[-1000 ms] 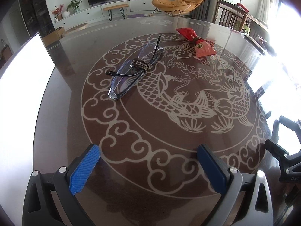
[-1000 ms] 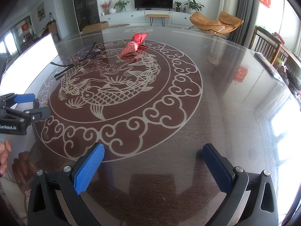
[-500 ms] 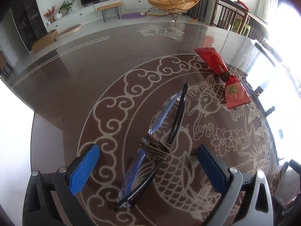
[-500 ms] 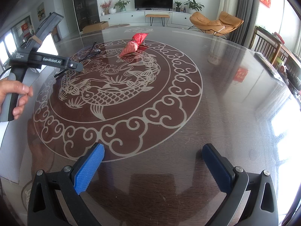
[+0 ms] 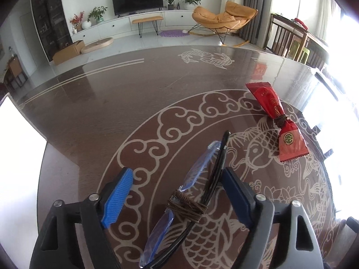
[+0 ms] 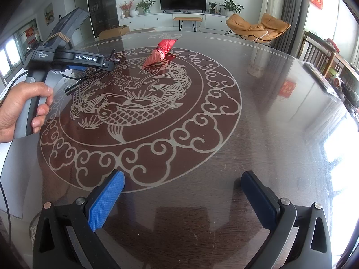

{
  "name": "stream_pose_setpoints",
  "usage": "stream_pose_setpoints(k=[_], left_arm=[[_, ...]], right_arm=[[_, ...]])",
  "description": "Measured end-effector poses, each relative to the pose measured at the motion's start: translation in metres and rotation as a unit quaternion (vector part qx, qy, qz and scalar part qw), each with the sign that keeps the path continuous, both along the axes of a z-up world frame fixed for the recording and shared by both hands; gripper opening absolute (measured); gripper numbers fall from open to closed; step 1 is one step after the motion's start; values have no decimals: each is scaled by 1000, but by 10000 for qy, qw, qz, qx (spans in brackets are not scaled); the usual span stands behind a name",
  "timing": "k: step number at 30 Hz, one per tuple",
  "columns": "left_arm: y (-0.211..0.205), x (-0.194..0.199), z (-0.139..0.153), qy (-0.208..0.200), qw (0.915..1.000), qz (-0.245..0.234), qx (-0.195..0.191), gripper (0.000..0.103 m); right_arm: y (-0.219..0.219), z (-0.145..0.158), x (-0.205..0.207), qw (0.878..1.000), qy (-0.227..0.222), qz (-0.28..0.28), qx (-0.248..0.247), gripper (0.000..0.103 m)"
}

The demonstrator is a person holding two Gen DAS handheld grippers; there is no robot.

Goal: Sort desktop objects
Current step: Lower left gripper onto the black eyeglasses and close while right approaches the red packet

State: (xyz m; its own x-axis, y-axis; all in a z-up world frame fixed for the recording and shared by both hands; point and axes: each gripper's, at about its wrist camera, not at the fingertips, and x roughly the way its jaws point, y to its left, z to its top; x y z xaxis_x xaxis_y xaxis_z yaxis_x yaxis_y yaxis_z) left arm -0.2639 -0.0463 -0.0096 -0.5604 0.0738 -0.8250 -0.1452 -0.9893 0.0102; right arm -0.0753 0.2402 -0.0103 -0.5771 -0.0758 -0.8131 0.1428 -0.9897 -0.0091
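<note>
A bundle of black-framed glasses and clear blue pieces (image 5: pixel 190 201), tied with brown cord, lies on the dark round table (image 5: pixel 112 112). My left gripper (image 5: pixel 177 192) is open and straddles the bundle; its right finger is close to the black frame. A red packet tied in the middle (image 5: pixel 278 116) lies to the right, beyond the fingers. In the right wrist view the left gripper (image 6: pixel 105 63) is over the bundle (image 6: pixel 87 76), and the red packet (image 6: pixel 160 52) lies further back. My right gripper (image 6: pixel 182 190) is open and empty over the table's near part.
A white sheet (image 5: pixel 20 157) lies on the table at the left edge. The table top carries a pale fish and cloud pattern (image 6: pixel 139 103). Wooden chairs (image 6: pixel 323 53) stand at the right.
My left gripper has moved forward and down over the glasses bundle, which now lies between its fingers, and the fingers have narrowed. The right gripper has not moved.
</note>
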Motion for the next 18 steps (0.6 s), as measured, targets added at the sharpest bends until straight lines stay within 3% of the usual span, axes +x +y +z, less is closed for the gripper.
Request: stream_pose_setpoints(k=[2, 4, 9, 14, 18], left_arm=[[-7, 1, 2, 69, 9998, 162, -2, 44], [-13, 6, 4, 103, 9994, 317, -20, 29], [-26, 37, 2, 232, 9986, 477, -60, 29], [-47, 102, 1, 249, 9968, 632, 416, 28], [-53, 143, 0, 248, 9975, 529, 386, 28]], right_arm=[[0, 0, 0, 10000, 1, 0, 0, 103], [0, 0, 0, 10000, 0, 0, 0, 103], [0, 0, 0, 10000, 0, 0, 0, 103], [0, 0, 0, 10000, 0, 1, -1, 103], [0, 0, 0, 10000, 1, 2, 0, 103]])
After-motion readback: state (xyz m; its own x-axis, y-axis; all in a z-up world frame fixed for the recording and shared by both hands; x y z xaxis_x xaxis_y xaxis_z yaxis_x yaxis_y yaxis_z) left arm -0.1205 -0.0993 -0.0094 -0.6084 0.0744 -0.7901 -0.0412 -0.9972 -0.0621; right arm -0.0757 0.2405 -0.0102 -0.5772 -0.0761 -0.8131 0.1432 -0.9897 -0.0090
